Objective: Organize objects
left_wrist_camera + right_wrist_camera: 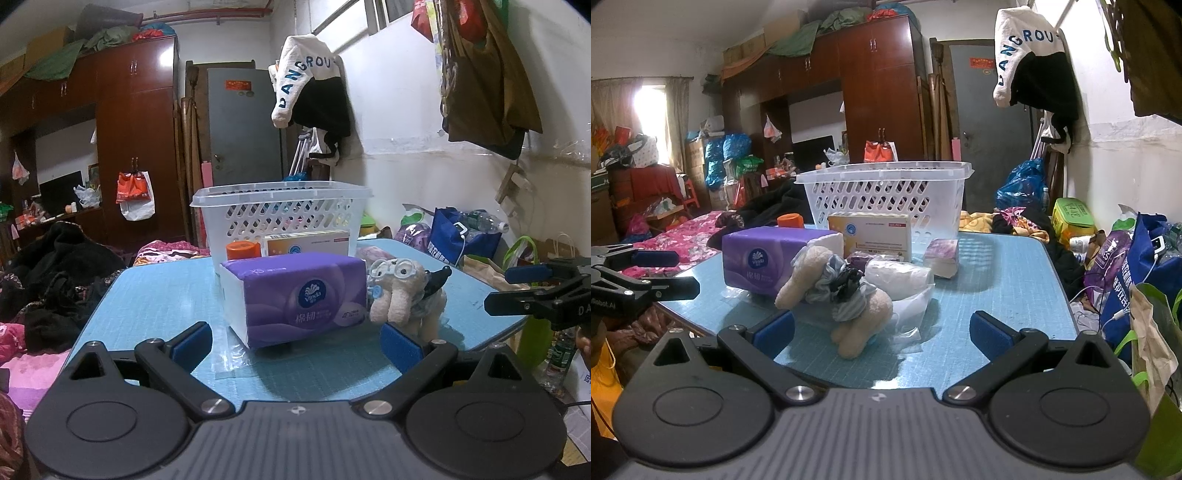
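Clutter fills the bedroom around your blue tabletop (pixel 155 291), with a wardrobe and hung clothes behind.

From the left wrist view, your left hand-held gripper (pixel 295 341) hovers low over the near edge, fingers spread wide and holding nothing. Straight ahead lies the purple tissue pack (pixel 295 295), with the plush dog (pixel 402 295) just beside it on the right. Behind them an orange-capped bottle (pixel 242 251) and a yellow box (pixel 306 240) stand against the white basket (pixel 280 214), which looks empty from here.

From the right wrist view, your right hand-held gripper (pixel 882 328) is also spread wide and empty, with the dog (pixel 846 295) sitting close in front of its fingers. A white roll (pixel 901 275) in loose plastic wrap (pixel 912 314) touches the dog, and a small purple pack (pixel 942 254) sits further back near the basket (pixel 886 192).

Nothing appears sorted yet. If you grab the dog, you may snag the wrap and drag the roll along. The soft pack could buckle or slip under a narrow pinch, and pushing forward could shove the bottle over.
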### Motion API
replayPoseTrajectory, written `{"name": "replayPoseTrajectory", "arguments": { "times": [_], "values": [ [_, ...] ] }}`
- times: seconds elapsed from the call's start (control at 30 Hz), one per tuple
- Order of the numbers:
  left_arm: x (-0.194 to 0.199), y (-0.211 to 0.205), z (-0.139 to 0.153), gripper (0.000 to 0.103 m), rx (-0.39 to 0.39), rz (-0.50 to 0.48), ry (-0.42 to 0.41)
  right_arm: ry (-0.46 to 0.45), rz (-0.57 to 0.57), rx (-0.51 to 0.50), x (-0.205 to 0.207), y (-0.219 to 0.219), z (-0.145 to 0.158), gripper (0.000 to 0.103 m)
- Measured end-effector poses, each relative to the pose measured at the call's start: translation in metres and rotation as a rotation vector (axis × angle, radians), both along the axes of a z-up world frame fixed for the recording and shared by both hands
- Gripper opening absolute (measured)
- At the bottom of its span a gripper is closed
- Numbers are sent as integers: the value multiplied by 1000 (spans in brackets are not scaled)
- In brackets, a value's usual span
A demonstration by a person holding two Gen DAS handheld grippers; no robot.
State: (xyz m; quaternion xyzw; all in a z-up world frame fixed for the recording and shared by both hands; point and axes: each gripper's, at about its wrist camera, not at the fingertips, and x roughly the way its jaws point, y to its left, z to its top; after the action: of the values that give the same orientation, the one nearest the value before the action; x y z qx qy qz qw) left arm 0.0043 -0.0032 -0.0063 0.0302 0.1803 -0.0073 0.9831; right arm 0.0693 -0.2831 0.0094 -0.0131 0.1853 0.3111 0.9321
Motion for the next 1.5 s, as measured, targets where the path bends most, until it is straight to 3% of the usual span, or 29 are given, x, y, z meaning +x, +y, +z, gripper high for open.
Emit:
{"name": "replayPoseTrajectory", "arguments": {
  "times": [0.97,1.07,1.27,1.5],
  "values": [
    [1,-8,-2,99,37,-19,2,14,-7,-2,3,0,-3,103],
    [-3,-10,-1,99,48,-24,-35,-1,-12,3,3,-1,-2,103],
    [-11,-10,5,103,66,14,-210,-119,-145,151,5,-20,-5,103],
    [15,-21,-4,103,14,-119,-116,10,9,123,25,-8,-30,103]
  ]
}}
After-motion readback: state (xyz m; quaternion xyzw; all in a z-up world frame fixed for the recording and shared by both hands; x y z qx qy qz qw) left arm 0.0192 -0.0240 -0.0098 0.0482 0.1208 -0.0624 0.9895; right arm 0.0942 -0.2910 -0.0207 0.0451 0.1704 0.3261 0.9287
